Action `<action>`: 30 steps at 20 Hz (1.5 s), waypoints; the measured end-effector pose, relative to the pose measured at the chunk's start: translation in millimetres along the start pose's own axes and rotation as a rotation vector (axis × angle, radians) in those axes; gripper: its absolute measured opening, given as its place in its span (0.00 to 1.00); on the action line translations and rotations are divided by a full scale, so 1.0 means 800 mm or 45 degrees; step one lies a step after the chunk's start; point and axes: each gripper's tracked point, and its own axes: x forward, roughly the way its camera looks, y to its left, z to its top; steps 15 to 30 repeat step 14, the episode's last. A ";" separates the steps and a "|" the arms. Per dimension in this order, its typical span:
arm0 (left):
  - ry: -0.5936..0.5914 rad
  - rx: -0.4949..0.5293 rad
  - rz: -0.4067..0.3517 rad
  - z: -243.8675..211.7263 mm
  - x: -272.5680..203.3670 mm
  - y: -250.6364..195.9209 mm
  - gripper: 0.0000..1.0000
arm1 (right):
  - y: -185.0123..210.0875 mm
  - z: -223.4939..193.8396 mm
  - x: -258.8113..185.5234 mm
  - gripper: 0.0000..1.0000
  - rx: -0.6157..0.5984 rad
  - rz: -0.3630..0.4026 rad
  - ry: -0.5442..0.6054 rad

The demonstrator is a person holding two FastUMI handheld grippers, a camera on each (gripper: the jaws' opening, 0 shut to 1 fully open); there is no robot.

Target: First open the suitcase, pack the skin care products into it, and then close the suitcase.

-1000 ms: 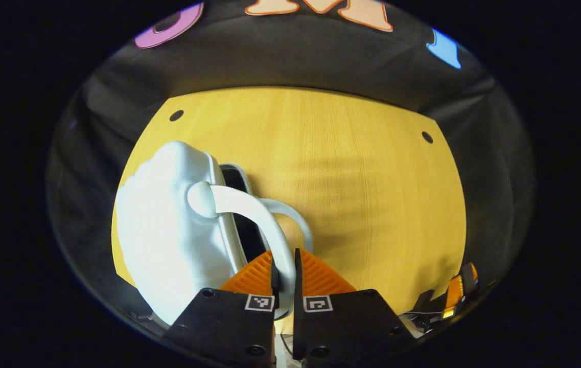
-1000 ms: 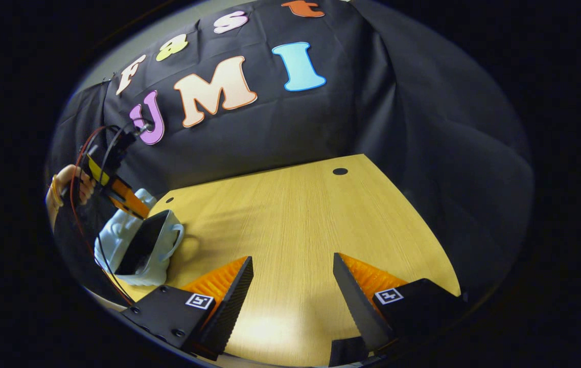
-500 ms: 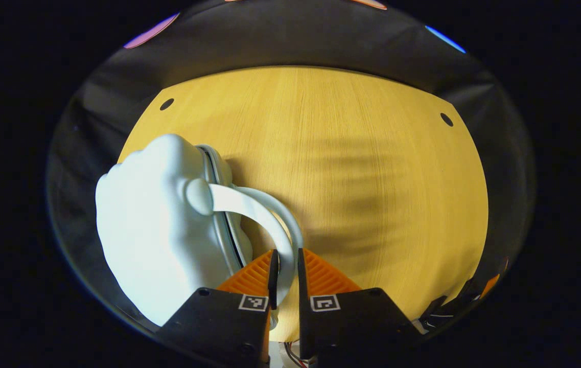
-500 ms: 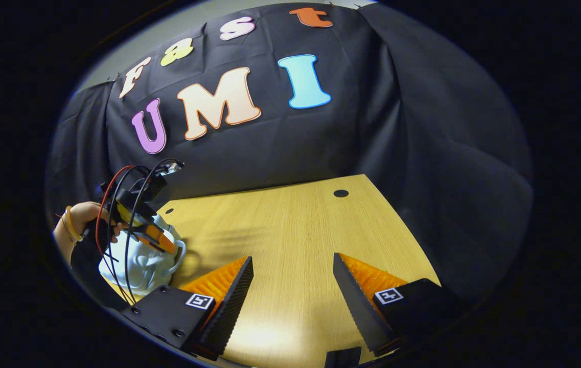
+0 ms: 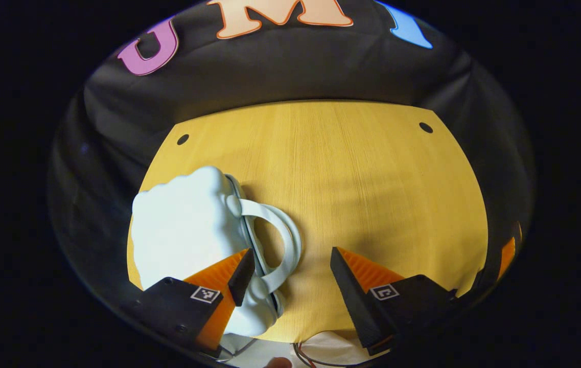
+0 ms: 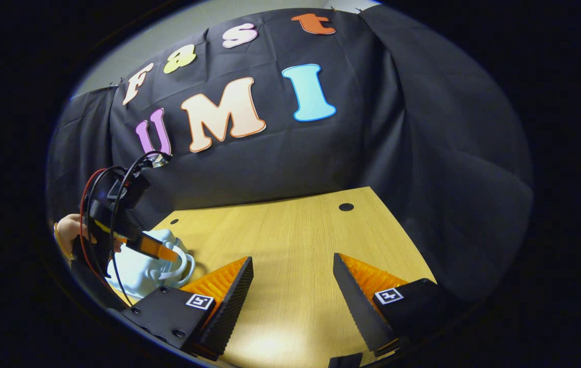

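A pale blue, shell-shaped suitcase lies shut on the wooden table at its left side, with both looped handles resting together. My left gripper hovers open just above those handles, its left finger over the case's near end and nothing held. In the right gripper view the same suitcase sits at the far left under the left gripper, which a hand holds. My right gripper stands open over bare table, well to the right of the case.
Two small round holes mark the table's far corners. Black cloth walls close in the back and sides. A part of the right gripper shows at the right edge of the left gripper view. Cables and something white lie at the near edge.
The suitcase lid came down from partly open to shut. My left gripper let go of the handle, opened wide and drew back. The right gripper stayed open, barely shifting.
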 end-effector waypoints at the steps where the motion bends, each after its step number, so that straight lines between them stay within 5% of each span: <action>1: -0.047 -0.007 0.012 0.001 -0.011 0.006 0.90 | 0.002 0.004 0.000 0.98 -0.015 0.003 -0.005; 6: -0.284 -0.026 0.026 0.011 -0.051 0.024 0.90 | 0.008 0.007 -0.002 0.98 -0.041 0.021 -0.013; 14: -0.180 0.004 0.010 -0.036 -0.051 0.029 0.90 | 0.007 0.008 -0.004 0.98 -0.052 0.021 -0.023; 30: -0.180 0.004 0.010 -0.036 -0.051 0.029 0.90 | 0.007 0.008 -0.004 0.98 -0.052 0.021 -0.023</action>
